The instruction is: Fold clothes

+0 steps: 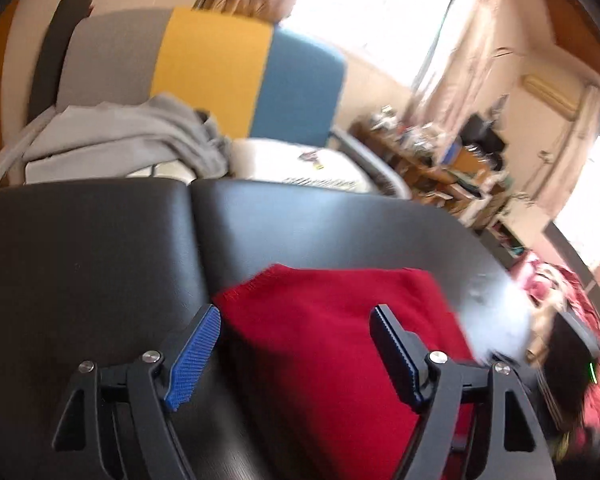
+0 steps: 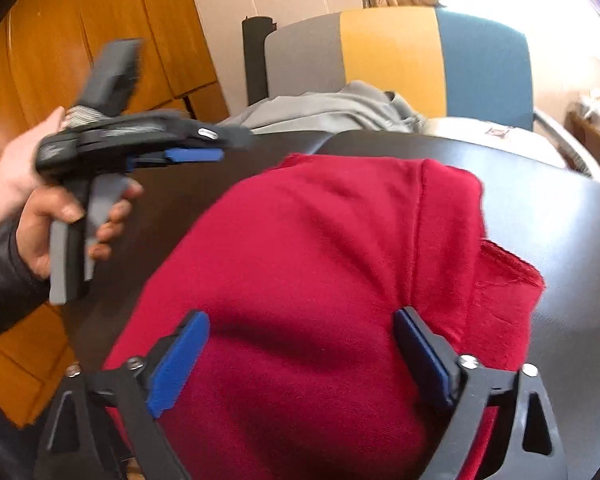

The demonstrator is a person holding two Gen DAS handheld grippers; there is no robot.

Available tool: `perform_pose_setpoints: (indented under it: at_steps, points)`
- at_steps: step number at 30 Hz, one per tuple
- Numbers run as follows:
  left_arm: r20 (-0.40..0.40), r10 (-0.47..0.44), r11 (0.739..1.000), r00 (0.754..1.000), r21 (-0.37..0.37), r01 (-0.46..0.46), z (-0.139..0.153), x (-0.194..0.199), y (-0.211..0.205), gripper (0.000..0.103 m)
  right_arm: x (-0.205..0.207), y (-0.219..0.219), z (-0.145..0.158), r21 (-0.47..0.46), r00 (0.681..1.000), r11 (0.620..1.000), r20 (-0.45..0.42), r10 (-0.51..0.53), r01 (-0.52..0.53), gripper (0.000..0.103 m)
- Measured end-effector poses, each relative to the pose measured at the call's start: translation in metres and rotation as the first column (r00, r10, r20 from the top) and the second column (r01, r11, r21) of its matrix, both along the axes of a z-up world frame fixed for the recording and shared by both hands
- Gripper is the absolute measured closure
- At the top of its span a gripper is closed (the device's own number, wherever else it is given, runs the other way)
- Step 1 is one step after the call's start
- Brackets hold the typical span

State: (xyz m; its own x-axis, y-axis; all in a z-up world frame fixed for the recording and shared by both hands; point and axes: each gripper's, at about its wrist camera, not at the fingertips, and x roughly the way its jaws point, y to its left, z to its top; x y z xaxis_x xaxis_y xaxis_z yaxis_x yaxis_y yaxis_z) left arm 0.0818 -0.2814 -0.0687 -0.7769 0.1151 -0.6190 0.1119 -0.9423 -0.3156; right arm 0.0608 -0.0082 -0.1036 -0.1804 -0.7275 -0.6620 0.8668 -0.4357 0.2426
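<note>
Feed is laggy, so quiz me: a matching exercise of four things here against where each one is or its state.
Things:
1. red garment
2. grey garment
3. left claw
4. right claw

Places or states:
A. heaped on the chair
B. open, above red cloth
C. held in a hand, off the left side of the red cloth
D. folded on the black table

Pairs: 1-D, 2-A, 3-C, 4-B

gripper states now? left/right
Left gripper: open, holding nothing, beside the red garment.
Right gripper: open, empty, over the garment.
</note>
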Motion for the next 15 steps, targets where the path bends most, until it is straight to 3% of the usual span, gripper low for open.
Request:
perform_pose_setpoints:
  at_steps: [3, 9, 12, 15]
  points:
    - [-0.076, -0.031, 0.999, 0.997, 0.024, 0.033, 0.014, 0.036, 0.012, 0.024, -0.015, -0.004, 0.022, -0.042, 0.997, 0.999, 0.077, -0.004, 0.007, 0.002]
    - [-0.061, -0.15, 0.988, 0.987, 0.035, 0.152, -0.001, 0.053, 0.066, 0.024, -0.054, -0.036, 0.054, -0.025, 0.999, 0.999, 0.041, -0.018, 0.019, 0.0]
    - [-0.016, -0.164, 0.986, 0.986, 0.03, 0.164, -0.017, 0.054, 0.086, 0.024, -0.068, -0.073, 0.049, 0.017, 0.996, 0.998, 0.055, 0.066, -0.067, 0.0]
    - [0.031, -0.156, 0.985, 0.987, -0.076, 0.158, -0.028, 0.049, 0.101, 0.024, -0.096, -0.119, 0.023, 0.126, 0.994, 0.988, 0.079, 0.081, -0.091, 0.0]
